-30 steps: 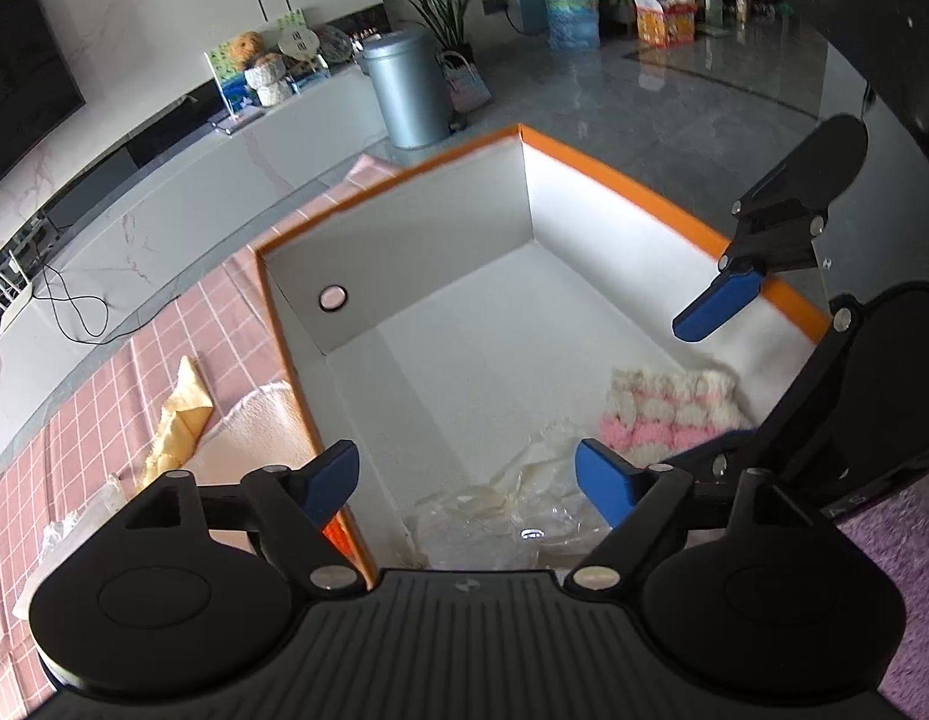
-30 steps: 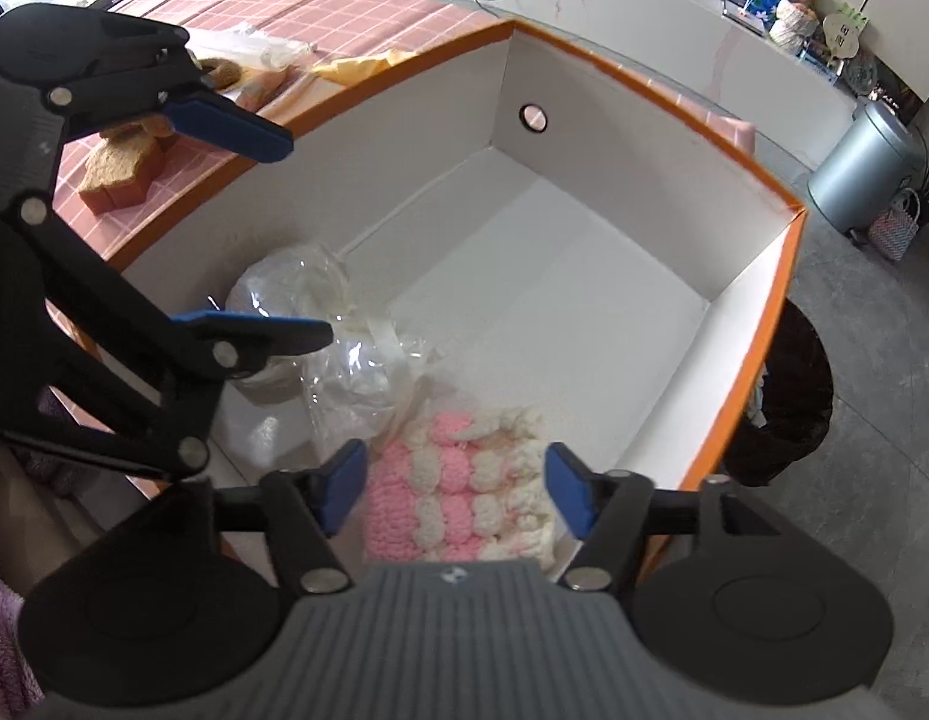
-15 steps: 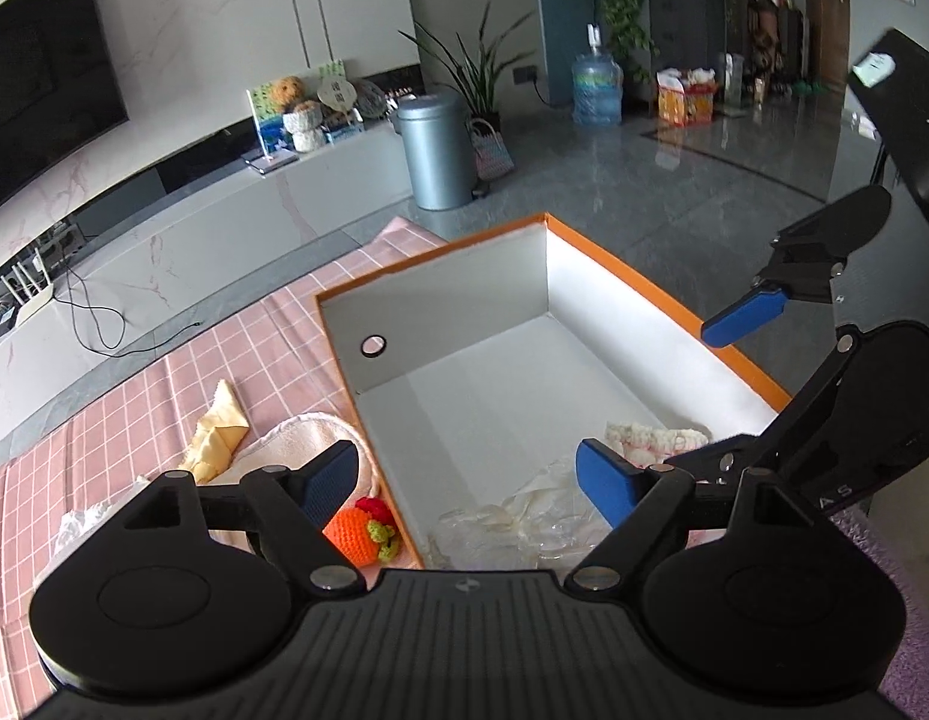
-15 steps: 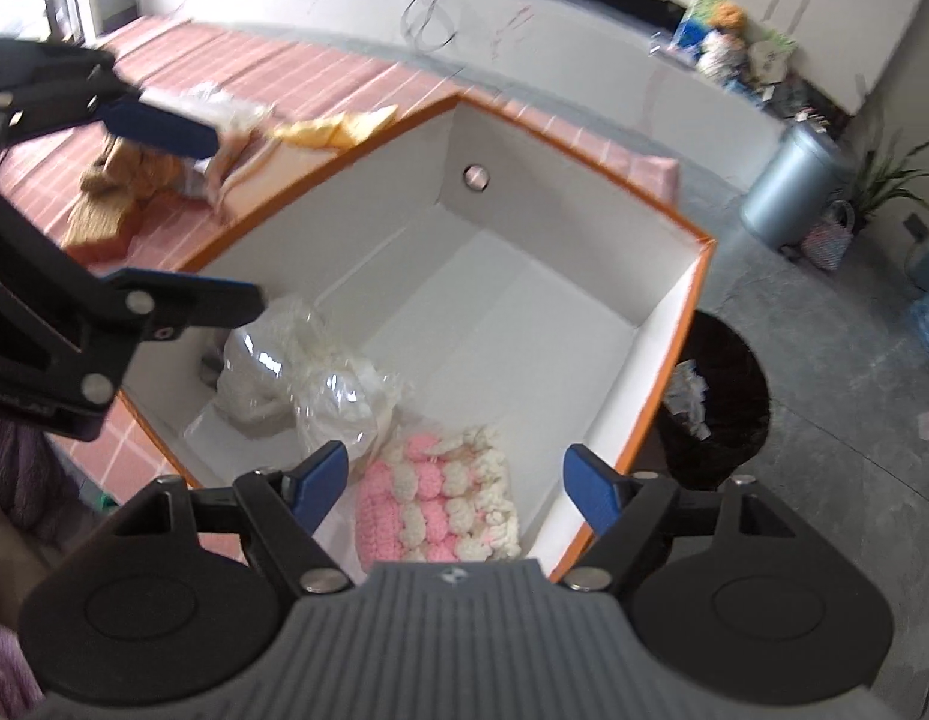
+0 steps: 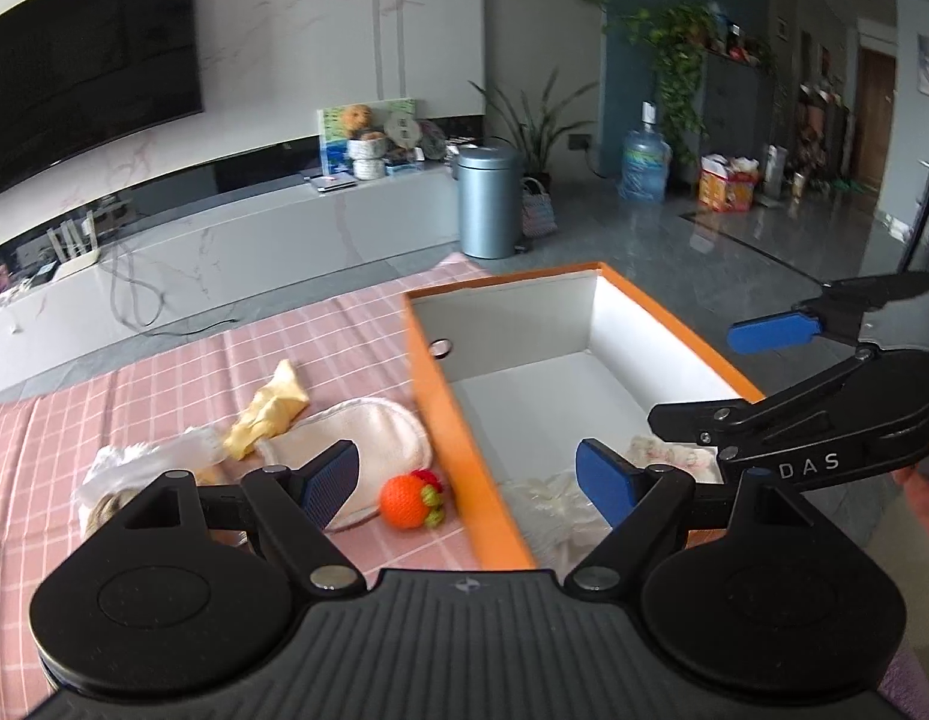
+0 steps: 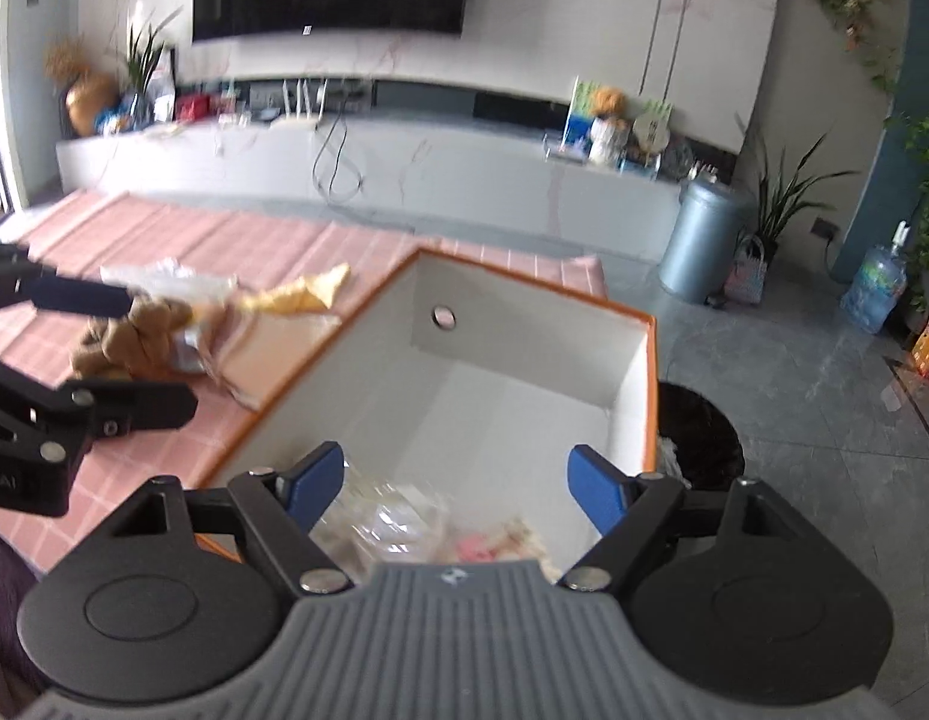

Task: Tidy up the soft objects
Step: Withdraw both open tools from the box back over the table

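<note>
Pink-and-cream knitted piece (image 6: 494, 546) beside crinkled plastic bag (image 6: 380, 519) at near end of orange-rimmed white box (image 6: 647, 384), right gripper (image 6: 458, 483) jaws just widened, empty, left gripper (image 5: 467, 480) wide apart, empty, orange crocheted ball (image 5: 407, 499) on pink checked cloth (image 5: 164, 384) just outside box's edge.

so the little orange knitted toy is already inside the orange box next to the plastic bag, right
No. The orange knitted toy lies outside the box, on the pink checked cloth beside its orange wall. The plastic bag is inside the box. The left wrist view shows this.
</note>
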